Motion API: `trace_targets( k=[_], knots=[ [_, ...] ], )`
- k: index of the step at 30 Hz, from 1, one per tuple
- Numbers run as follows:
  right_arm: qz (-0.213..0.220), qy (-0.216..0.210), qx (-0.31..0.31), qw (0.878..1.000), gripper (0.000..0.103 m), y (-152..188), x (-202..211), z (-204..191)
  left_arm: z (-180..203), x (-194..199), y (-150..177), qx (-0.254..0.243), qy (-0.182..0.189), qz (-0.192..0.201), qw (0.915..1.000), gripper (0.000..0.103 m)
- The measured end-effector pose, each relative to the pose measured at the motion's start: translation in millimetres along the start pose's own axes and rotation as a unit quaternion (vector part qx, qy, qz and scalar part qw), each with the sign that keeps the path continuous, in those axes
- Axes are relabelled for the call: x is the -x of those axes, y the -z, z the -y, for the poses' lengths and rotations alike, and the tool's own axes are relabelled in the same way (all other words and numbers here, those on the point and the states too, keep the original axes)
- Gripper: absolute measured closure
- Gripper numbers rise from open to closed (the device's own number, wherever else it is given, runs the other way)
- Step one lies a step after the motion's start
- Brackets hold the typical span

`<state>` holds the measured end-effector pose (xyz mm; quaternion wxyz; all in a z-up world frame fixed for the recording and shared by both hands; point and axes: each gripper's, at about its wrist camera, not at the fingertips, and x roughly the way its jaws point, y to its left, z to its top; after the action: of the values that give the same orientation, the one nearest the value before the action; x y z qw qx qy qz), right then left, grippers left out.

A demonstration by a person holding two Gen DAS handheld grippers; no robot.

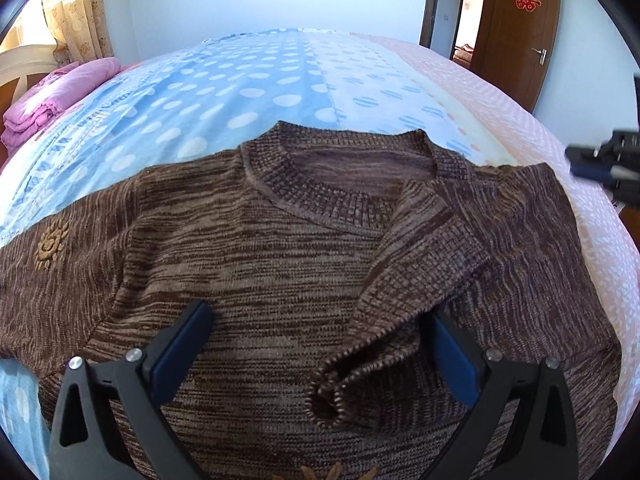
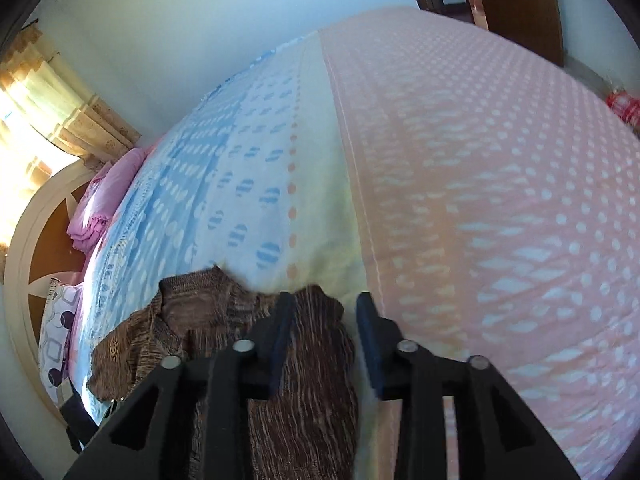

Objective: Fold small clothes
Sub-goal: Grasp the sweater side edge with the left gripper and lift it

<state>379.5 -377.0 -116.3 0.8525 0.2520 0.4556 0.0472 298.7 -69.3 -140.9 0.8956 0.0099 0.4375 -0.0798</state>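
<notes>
A small brown knitted sweater lies front up on the bed, collar away from me. Its right sleeve is folded in across the chest, with the ribbed cuff lying between my left fingers. My left gripper is open just above the sweater's chest and holds nothing. My right gripper is open over the sweater's right shoulder edge and holds nothing. It also shows at the right edge of the left wrist view.
The bed has a blue dotted sheet and a pink dotted part on the right. A folded pink quilt lies at the far left by the headboard. A brown door stands beyond the bed.
</notes>
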Motion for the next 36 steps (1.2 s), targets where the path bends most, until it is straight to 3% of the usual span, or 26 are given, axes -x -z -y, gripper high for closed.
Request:
trace_targets(
  k=[2, 3, 4, 5, 8, 10, 13, 16, 18, 21, 23, 26, 28, 31, 33, 34, 35, 36],
  knots=[
    [-0.017, -0.022, -0.014, 1.0, 0.055, 2.1, -17.8, 2.1, 0.4, -0.1, 0.0, 0.0, -0.001, 0.0, 1.0, 0.0],
    [-0.019, -0.027, -0.011, 0.999, 0.062, 0.3, -25.7, -1.5, 0.6, -0.1, 0.0, 0.0, -0.001, -0.001, 1.0, 0.0],
    [-0.018, -0.021, 0.002, 1.0, 0.092, -1.2, -32.2, -8.6, 0.3, -0.4, -0.5, 0.002, 0.0, -0.001, 1.0, 0.0],
    [-0.013, -0.007, 0.017, 1.0, 0.095, -3.3, -35.8, -16.3, -0.4, -0.5, -1.0, 0.005, 0.003, -0.001, 1.0, 0.0],
    [0.028, 0.079, 0.1, 0.991, 0.095, -4.2, -39.2, -45.6, -9.8, 1.6, -2.6, 0.03, 0.032, 0.009, 0.999, 0.0],
    [0.054, 0.162, 0.144, 0.975, 0.094, 1.6, -39.0, -56.3, -22.2, 5.4, -2.2, 0.062, 0.066, 0.024, 0.9956, 0.002],
    [0.109, 0.227, 0.17, 0.953, 0.086, 16.9, -13.7, -64.1, -34.8, 8.3, -0.2, 0.096, 0.091, 0.037, 0.9905, 0.008],
    [0.132, 0.186, 0.195, 0.954, 0.072, 45.5, 24.0, -69.3, -35.5, 8.2, -0.6, 0.101, 0.096, 0.038, 0.9896, 0.009],
    [0.118, 0.166, 0.217, 0.955, 0.073, 67.9, 34.0, -74.3, -29.1, 7.5, -2.4, 0.088, 0.084, 0.036, 0.9919, 0.008],
    [0.067, 0.133, 0.227, 0.962, 0.073, 101.8, 30.6, -74.4, -10.9, 8.9, -3.6, 0.04, 0.086, 0.033, 0.9949, 0.0],
    [0.042, 0.133, 0.224, 0.965, 0.072, 120.8, 19.9, -67.6, 2.8, 8.6, -3.0, 0.003, 0.075, 0.026, 0.9969, 0.0],
    [0.067, 0.14, 0.234, 0.96, 0.072, 138.5, 13.4, -61.1, 8.8, 4.8, -2.6, -0.016, 0.066, 0.014, 0.9976, 0.003],
    [0.069, 0.144, 0.234, 0.959, 0.072, 138.6, 11.8, -61.7, 2.5, 5.8, -2.5, -0.002, 0.068, 0.019, 0.9975, 0.019],
    [0.073, 0.146, 0.236, 0.958, 0.071, 142.5, 11.6, -63.5, -22.8, 10.2, -0.6, 0.062, 0.091, 0.034, 0.9934, 0.055],
    [0.074, 0.144, 0.235, 0.958, 0.071, 143.2, 13.4, -62.8, -45.9, 9.7, 2.3, 0.122, 0.113, 0.035, 0.9854, 0.088],
    [0.074, 0.144, 0.236, 0.958, 0.071, 142.6, 14.0, -62.8, -62.2, 6.8, 5.8, 0.165, 0.132, 0.027, 0.9771, 0.088],
    [0.074, 0.144, 0.236, 0.958, 0.071, 143.7, 15.1, -63.2, -74.1, 5.1, 10.0, 0.196, 0.144, 0.018, 0.9697, 0.097],
    [0.075, 0.143, 0.236, 0.958, 0.071, 143.7, 15.1, -64.7, -84.9, 4.9, 15.1, 0.224, 0.158, 0.012, 0.9616, 0.096]
  ],
)
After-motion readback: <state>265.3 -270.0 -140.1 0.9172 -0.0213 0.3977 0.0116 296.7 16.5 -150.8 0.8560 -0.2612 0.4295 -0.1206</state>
